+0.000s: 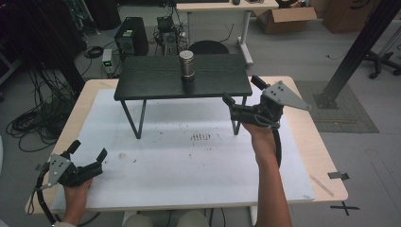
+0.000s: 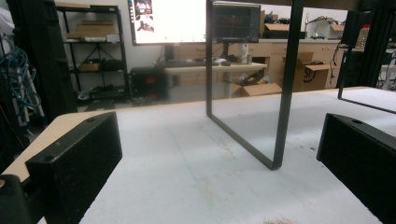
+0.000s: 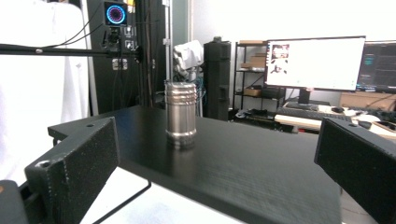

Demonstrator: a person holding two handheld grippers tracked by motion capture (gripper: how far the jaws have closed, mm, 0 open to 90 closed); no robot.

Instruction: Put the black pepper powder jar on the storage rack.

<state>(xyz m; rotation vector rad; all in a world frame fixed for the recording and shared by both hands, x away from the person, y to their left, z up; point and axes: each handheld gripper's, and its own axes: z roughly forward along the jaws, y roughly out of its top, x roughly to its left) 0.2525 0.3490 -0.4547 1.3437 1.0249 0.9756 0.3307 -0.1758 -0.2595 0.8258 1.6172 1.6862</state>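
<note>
Stand top (image 2: 327, 3): cut off by the upper edge in the left gripper view, leaving its legs (image 2: 285, 93).
Stand far legs: hidden under its top (image 1: 156, 78) in the high view.
Cup (image 3: 181, 114) surface: its ridges blur; no markings can be read.
Right jaws: cut off by the bottom and right edges beside the stand.
Monitor (image 3: 315, 63) beyond the stand: text too small to read.

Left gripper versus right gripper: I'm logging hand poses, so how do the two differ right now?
The left gripper sits low over the white mat, near the table's front edge; the right gripper is raised beside the black stand. The right gripper faces the metal cylinder; the left faces the stand's leg. Both are open and empty.
</note>
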